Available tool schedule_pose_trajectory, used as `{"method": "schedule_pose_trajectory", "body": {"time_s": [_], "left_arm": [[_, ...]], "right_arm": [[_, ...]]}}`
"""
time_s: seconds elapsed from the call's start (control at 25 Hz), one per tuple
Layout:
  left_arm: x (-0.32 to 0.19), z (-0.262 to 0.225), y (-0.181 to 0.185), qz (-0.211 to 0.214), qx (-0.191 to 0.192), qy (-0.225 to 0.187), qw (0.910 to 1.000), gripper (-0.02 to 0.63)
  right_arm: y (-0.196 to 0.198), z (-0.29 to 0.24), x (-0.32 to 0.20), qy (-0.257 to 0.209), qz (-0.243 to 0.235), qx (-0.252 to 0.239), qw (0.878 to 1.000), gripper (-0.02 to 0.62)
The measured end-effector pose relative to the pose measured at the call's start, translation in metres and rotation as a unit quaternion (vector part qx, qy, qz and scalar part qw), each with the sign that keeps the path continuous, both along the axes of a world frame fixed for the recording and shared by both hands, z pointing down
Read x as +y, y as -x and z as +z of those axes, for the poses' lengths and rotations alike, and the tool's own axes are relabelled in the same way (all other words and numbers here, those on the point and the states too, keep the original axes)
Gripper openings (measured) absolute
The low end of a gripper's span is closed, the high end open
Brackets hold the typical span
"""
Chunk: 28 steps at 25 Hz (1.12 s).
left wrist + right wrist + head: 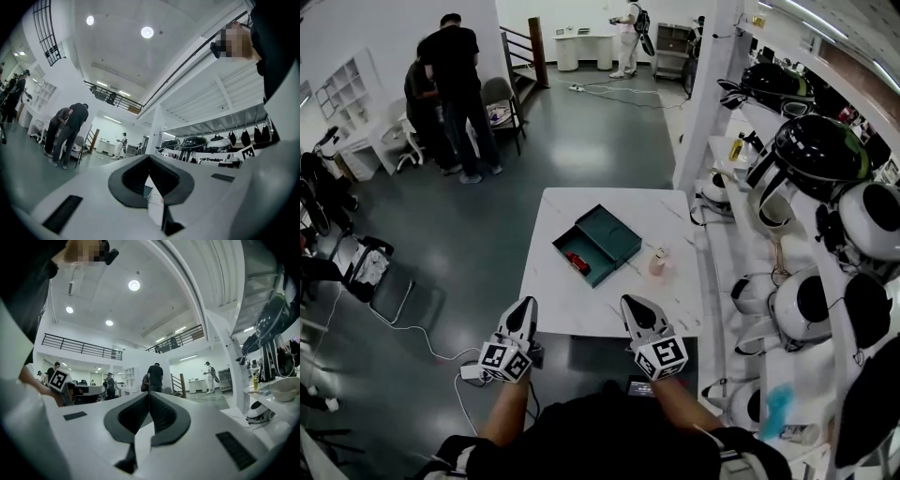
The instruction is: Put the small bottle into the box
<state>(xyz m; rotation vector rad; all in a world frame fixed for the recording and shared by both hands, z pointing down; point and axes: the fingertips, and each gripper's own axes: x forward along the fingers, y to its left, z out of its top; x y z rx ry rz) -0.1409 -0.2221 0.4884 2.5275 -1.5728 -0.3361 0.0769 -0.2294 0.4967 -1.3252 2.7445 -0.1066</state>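
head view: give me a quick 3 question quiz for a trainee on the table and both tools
1. True or false: the small bottle is already inside the open teal box.
2. What lies in the box? A: a red object. B: a spoon. C: nothing.
3. Fill the gap: the left tool and the right tool both have their jaws ___, with nothing between them.
Key: 1 false, it stands on the table beside the box; 2 A; 3 shut.

Teal box point(614, 235), pale pink small bottle point(659, 262), white table point(614, 302).
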Motion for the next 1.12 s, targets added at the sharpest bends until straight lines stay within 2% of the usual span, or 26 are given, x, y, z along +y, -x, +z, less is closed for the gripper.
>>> {"method": "schedule_pose_trajectory", "body": {"time_s": [0.24,0.44,0.68,0.92,1.12], "left_arm": [[0.045,-0.015,0.015,0.020,-0.005,-0.015,0.9997,0.016],[0.112,-0.017,0.034,0.037,-0.033,-0.029,0.9983,0.015],[0.192,-0.004,0.064,0.021,-0.031,-0.015,0.9992,0.015],[0.227,0.012,0.069,0.032,-0.026,-0.005,0.9991,0.015],[0.240,0.028,0.068,0.024,-0.020,0.014,0.9994,0.015]], "right_arm": [[0.018,-0.008,0.047,-0.004,0.007,0.014,1.000,0.032],[0.043,-0.010,0.108,-0.013,0.026,0.012,1.000,0.032],[0.077,0.003,0.195,0.009,0.030,0.011,0.999,0.032],[0.084,0.013,0.240,0.025,0.043,0.032,0.998,0.032],[0.090,0.016,0.250,0.032,0.050,0.056,0.997,0.032]]}}
